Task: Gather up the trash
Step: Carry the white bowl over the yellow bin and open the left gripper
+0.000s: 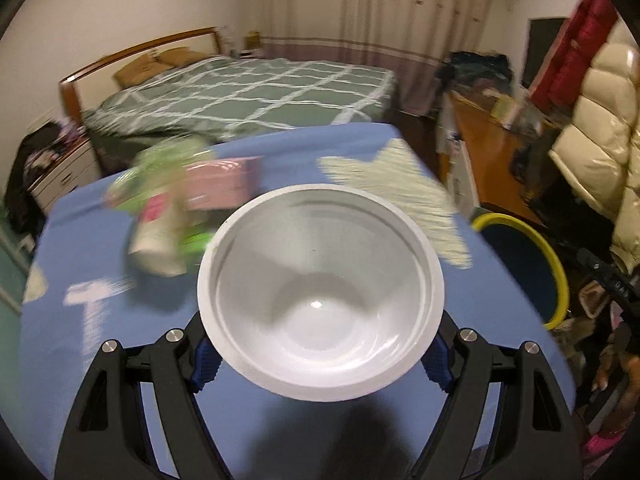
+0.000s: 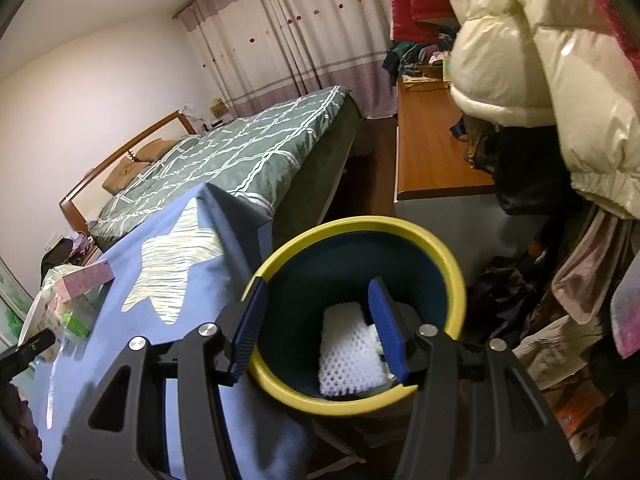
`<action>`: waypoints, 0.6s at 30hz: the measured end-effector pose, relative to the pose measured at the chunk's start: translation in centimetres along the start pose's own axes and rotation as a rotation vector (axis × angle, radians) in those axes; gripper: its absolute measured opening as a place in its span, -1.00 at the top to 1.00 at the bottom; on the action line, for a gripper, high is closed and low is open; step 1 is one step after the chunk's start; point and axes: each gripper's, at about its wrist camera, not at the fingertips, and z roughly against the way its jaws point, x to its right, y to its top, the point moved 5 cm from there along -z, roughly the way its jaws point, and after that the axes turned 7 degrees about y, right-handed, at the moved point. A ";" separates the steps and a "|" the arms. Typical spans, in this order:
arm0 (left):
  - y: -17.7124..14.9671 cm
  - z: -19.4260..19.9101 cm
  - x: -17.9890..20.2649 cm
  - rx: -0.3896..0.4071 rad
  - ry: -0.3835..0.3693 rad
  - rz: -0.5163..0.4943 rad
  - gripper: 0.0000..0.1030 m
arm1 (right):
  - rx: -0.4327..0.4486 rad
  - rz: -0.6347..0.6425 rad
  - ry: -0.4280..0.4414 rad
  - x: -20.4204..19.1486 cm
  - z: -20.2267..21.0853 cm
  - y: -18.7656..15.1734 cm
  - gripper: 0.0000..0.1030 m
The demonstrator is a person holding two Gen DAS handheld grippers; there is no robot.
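One white bowl [image 1: 320, 300] pinched in left tongs [image 1: 320, 364], right tongs [image 2: 316, 336] spread over one yellow-rimmed bin [image 2: 456, 272] w/ one foam net [image 2: 348, 352]

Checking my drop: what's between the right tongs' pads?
In the right wrist view, the open right tongs frame the yellow-rimmed bin holding white foam netting.

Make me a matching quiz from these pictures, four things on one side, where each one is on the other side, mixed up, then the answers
Things:
1. white bowl
2. white foam net
3. pink box
4. cream puffer jacket

Places:
A. inside the yellow-rimmed bin
B. hanging at the right
C. held in the left gripper
D. on the blue cloth

Pairs: 1-C, 2-A, 3-D, 4-B
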 end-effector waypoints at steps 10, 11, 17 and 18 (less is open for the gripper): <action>4.7 -3.0 15.6 -0.015 -0.137 -0.184 -0.52 | 0.023 -0.004 -0.061 4.0 1.4 0.5 0.02; 5.0 -3.5 16.7 -0.020 -0.140 -0.198 -0.52 | 0.025 0.000 -0.076 4.4 1.5 0.6 0.02; 6.0 -6.7 24.7 -0.068 -0.204 -0.301 -0.52 | 0.038 -0.006 -0.151 7.3 2.9 0.7 0.02; 5.6 -7.0 26.0 -0.076 -0.210 -0.314 -0.52 | 0.038 -0.009 -0.159 7.8 3.2 0.7 0.02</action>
